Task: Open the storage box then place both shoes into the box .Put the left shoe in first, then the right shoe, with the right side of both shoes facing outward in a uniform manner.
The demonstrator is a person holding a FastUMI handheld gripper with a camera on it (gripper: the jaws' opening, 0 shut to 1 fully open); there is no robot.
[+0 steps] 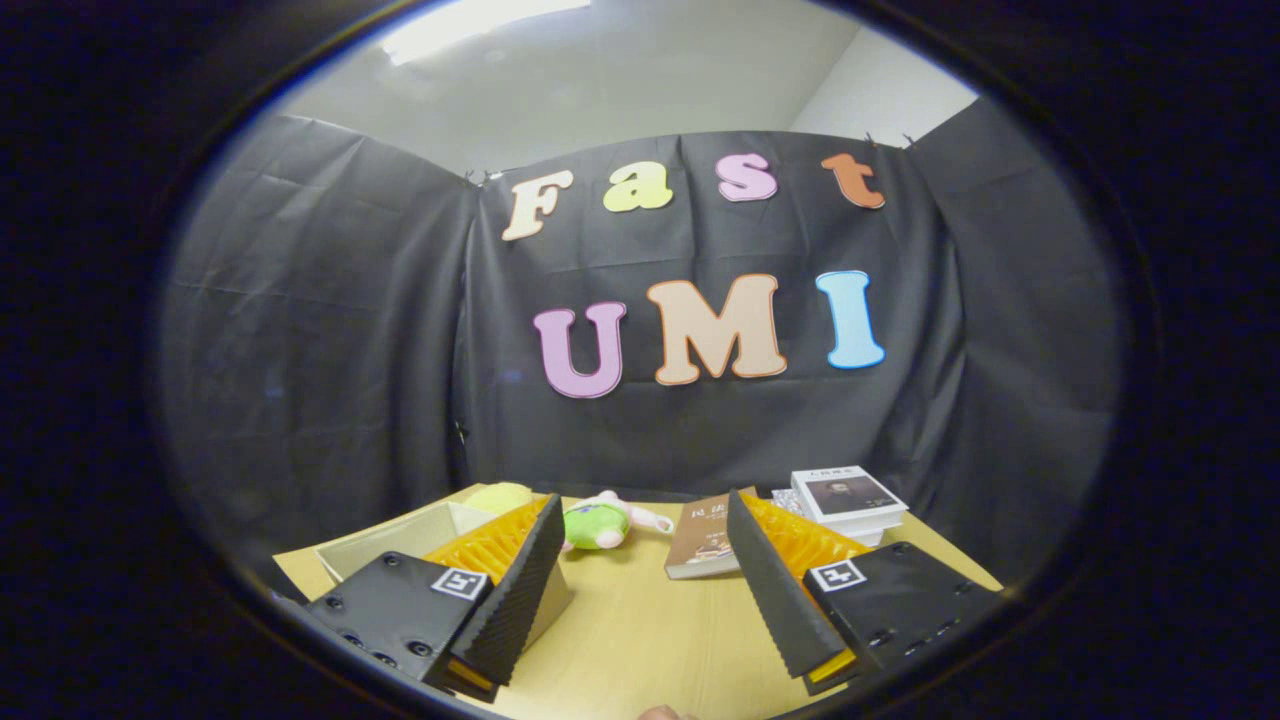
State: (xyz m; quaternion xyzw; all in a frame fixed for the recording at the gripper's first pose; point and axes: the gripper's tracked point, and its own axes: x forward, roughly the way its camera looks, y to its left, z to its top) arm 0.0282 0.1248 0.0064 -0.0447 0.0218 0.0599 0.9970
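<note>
My fingers spread wide over the bare table, holding nothing.

My gripper (640, 560) stands open above the wooden table (640, 630), with empty tabletop between the two fingers. Just behind my left finger sits the storage box (400, 540), a pale, shallow tray, partly hidden by the finger. Just beyond the fingertips lies a green and pink plush toy (605, 522), a brown book (705, 545) beside it, and a stack of books (850, 503) farther right near the wall.
</note>
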